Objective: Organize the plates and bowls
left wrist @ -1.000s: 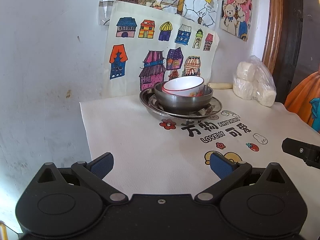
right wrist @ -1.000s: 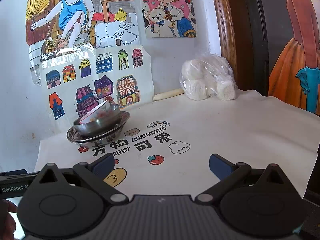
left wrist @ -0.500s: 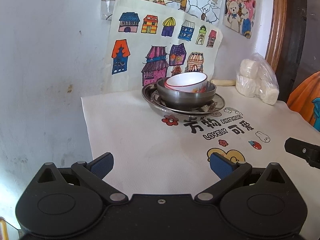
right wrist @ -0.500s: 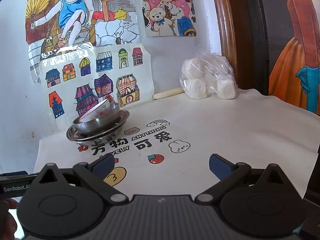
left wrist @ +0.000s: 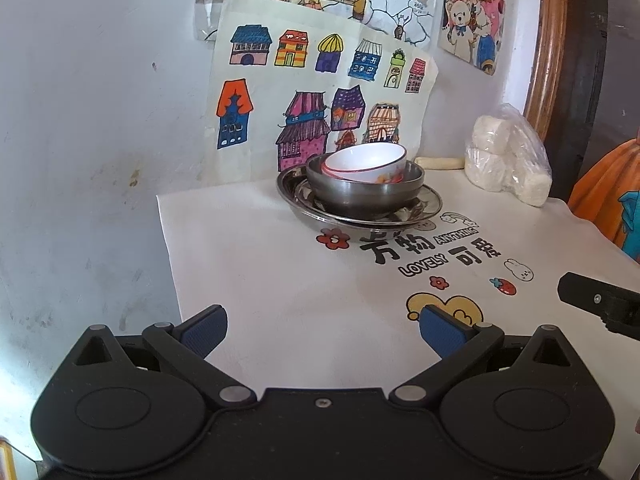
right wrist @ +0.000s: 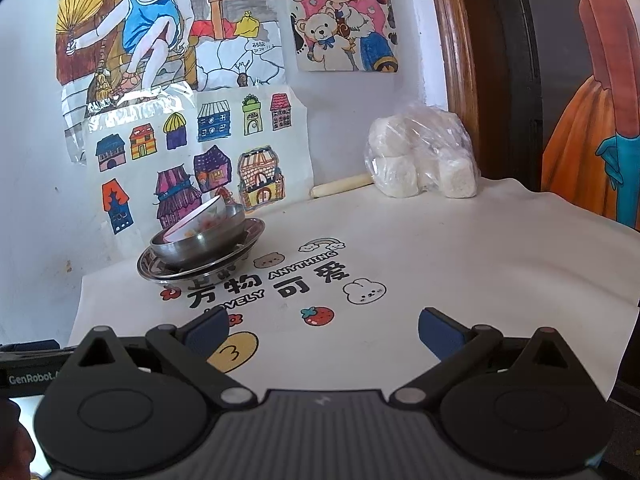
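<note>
Left wrist view: stacked bowls (left wrist: pixel 362 184) at the table's back edge look nearer; I hold both tools (left wrist: pixel 322 330) (right wrist: pixel 323 330) wide open, empty.

Left wrist view: low over the bench (left wrist: pixel 256 280) near its left front corner, facing the wall, own claw (left wrist: pixel 322 330) in the foreground, dish stack (left wrist: pixel 360 196) at middling range ahead. Right wrist view: low over the bench (right wrist: pixel 460 264) further right and a little farther back, aimed at the same wall, own claw (right wrist: pixel 324 330) in front, stack (right wrist: pixel 202 246) off to the left. Shared by both: the stack, the house drawing (left wrist: pixel 320 96) (right wrist: pixel 192 160), the printed cloth lettering, the bag of white rolls (left wrist: pixel 506 160) (right wrist: pixel 422 160).
</note>
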The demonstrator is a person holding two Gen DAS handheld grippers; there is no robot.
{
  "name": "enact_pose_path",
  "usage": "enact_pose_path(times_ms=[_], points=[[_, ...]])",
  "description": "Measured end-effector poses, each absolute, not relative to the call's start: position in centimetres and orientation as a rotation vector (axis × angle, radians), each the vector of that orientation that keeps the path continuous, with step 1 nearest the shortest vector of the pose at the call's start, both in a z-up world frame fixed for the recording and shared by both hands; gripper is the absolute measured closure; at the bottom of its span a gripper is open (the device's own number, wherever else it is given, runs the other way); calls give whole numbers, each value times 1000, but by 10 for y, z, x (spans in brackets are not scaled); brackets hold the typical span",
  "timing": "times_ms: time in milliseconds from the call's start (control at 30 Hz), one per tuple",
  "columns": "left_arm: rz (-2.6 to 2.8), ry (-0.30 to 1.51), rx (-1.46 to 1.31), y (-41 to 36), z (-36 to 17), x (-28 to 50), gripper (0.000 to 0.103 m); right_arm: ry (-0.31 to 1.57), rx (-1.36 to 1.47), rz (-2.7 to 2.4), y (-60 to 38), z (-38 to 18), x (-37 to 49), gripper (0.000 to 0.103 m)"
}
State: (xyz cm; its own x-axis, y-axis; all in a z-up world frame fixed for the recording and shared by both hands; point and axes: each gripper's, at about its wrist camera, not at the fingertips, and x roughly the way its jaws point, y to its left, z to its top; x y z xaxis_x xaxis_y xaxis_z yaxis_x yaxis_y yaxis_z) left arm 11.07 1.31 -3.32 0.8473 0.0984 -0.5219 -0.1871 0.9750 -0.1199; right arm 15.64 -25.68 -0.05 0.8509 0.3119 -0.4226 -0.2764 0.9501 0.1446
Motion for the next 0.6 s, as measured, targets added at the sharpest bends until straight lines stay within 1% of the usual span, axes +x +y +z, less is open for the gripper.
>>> enact_pose_path(times_ms=[600], points=[[159, 538, -165, 13, -32, 109, 1, 462, 79, 313, -257, -2, 155, 0]])
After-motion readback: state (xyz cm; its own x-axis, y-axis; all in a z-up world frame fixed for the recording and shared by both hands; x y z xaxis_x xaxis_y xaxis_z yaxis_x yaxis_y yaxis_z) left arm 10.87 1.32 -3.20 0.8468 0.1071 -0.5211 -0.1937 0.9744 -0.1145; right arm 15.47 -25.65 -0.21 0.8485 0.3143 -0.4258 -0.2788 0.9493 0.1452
